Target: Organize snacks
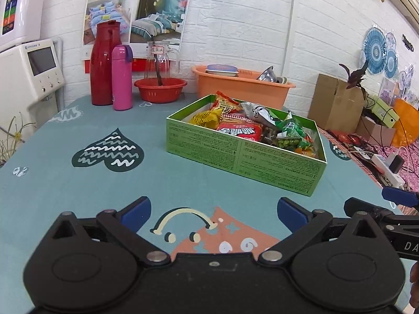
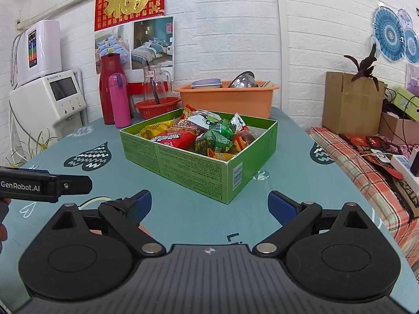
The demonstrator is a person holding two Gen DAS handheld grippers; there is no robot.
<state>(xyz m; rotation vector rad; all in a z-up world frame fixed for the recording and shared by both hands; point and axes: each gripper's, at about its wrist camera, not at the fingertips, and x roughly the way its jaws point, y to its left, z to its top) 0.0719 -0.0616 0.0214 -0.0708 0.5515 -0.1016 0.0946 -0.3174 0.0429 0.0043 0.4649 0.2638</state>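
Note:
A green cardboard box (image 1: 243, 157) (image 2: 193, 167) stands on the teal table, filled with several snack packets: a red packet (image 1: 239, 130) (image 2: 176, 138), yellow packets (image 1: 204, 117) (image 2: 154, 128) and green packets (image 1: 290, 133) (image 2: 213, 141). My left gripper (image 1: 214, 210) is open and empty, held low over the table in front of the box. My right gripper (image 2: 209, 205) is open and empty, just in front of the box's near corner. Each gripper shows at the edge of the other's view.
At the back of the table stand a red jug (image 1: 104, 62), a pink bottle (image 1: 121, 77), a glass pitcher in a red bowl (image 1: 160, 89) and an orange basin (image 1: 241, 83) with dishes. A cardboard box (image 2: 351, 102) and cables lie to the right.

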